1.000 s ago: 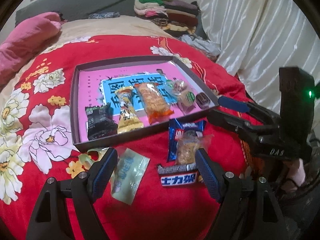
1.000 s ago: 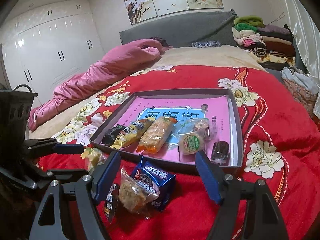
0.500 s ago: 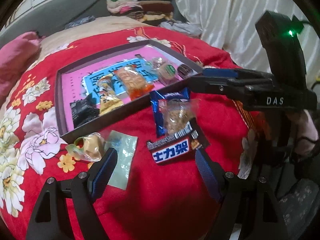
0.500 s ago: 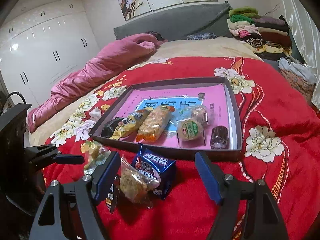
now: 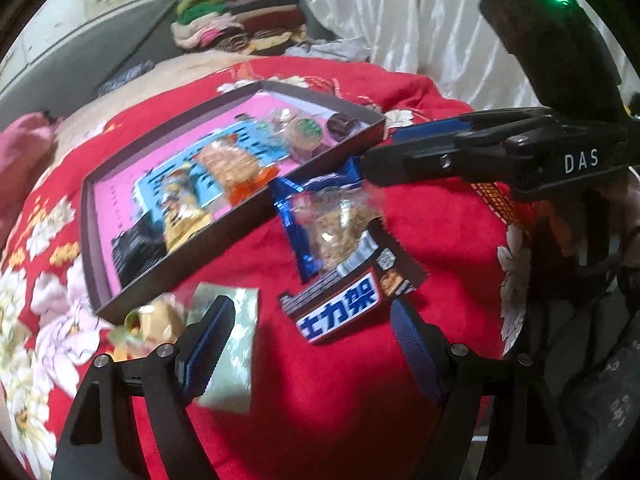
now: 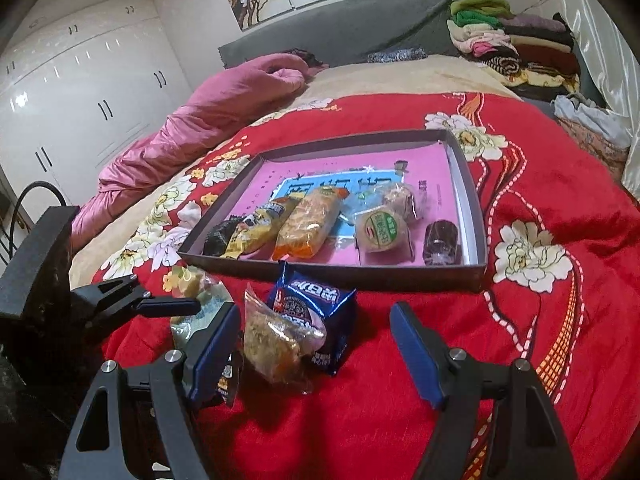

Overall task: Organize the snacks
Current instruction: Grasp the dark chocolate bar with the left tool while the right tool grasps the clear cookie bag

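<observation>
Left tongs (image 5: 310,344): spread wide and released, grasping nothing, low over the red floral bedspread (image 5: 340,400). The white-lettered chocolate bar (image 5: 344,304) lies between the two pads, just ahead at 12 o'clock and nearer the right pad. The pale green packet (image 5: 234,356) lies at 9 o'clock, partly behind the left pad; whether they touch cannot be told. A yellow wrapped sweet (image 5: 156,320) sits just beyond it at 10 o'clock.

Right tongs (image 6: 316,354): likewise wide open and empty. The clear bag of crumbly snack (image 6: 280,340) rests between the pads close to the left one, leaning on the blue biscuit pack (image 6: 316,312) at 12 o'clock. The chocolate bar's end shows just behind the left pad.

In the left wrist view the right tongs reach in from 3 o'clock above the blue pack; in the right wrist view the left tongs enter from 9 o'clock over the green packet.

Tray (image 6: 478,240): a shallow dark-walled box with a pink floor, at 12 o'clock beyond the loose snacks, its near wall just behind the blue pack. Six wrapped items line its near edge; the far half of the floor is bare. Open bedspread lies at 3 o'clock of the right tongs, and the bed edge drops away at 3 o'clock of the left tongs.
</observation>
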The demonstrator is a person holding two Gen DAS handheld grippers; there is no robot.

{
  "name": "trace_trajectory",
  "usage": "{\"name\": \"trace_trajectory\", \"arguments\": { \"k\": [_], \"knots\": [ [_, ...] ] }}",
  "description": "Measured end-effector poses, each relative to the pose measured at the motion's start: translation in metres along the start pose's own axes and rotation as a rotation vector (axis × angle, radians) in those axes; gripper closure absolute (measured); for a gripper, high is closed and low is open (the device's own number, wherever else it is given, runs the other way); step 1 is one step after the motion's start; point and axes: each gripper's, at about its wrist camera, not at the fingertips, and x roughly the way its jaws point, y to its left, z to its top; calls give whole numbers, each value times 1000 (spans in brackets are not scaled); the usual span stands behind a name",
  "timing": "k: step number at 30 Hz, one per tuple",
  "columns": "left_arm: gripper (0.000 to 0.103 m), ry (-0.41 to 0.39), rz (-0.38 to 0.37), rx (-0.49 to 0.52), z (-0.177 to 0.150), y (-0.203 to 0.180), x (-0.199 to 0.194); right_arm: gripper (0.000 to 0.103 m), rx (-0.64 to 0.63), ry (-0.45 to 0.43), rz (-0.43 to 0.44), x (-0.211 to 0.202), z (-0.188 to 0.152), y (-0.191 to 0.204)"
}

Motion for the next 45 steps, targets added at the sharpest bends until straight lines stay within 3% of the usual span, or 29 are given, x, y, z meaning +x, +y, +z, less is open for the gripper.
{"name": "trace_trajectory", "arguments": {
  "k": [10, 15, 17, 27, 33, 38, 40, 45],
  "knots": [
    [23, -30, -42, 56, 8, -7, 9, 26, 62, 70, 40, 11, -7, 4],
    [51, -27, -90, 23, 10, 1, 14, 26, 89, 86, 46, 14, -8, 4],
    [58, -13, -108, 4, 8, 5, 16, 26, 102, 92, 49, 15, -9, 3],
    [66, 12, -182, -162, -2, 31, 12, 27, 104, 120, 28, 26, -10, 18],
    [69, 30, -163, -218, -10, 36, 3, 43, 118, 146, -21, 35, -12, 25],
    [69, 32, -153, -240, -12, 36, 2, 51, 86, 136, -51, 38, -13, 36],
    [69, 32, -154, -251, -12, 37, 3, 60, 57, 147, -50, 44, -14, 40],
    [69, 33, -158, -281, -13, 40, 5, 62, -16, 159, -58, 51, -16, 48]
  ]
}}
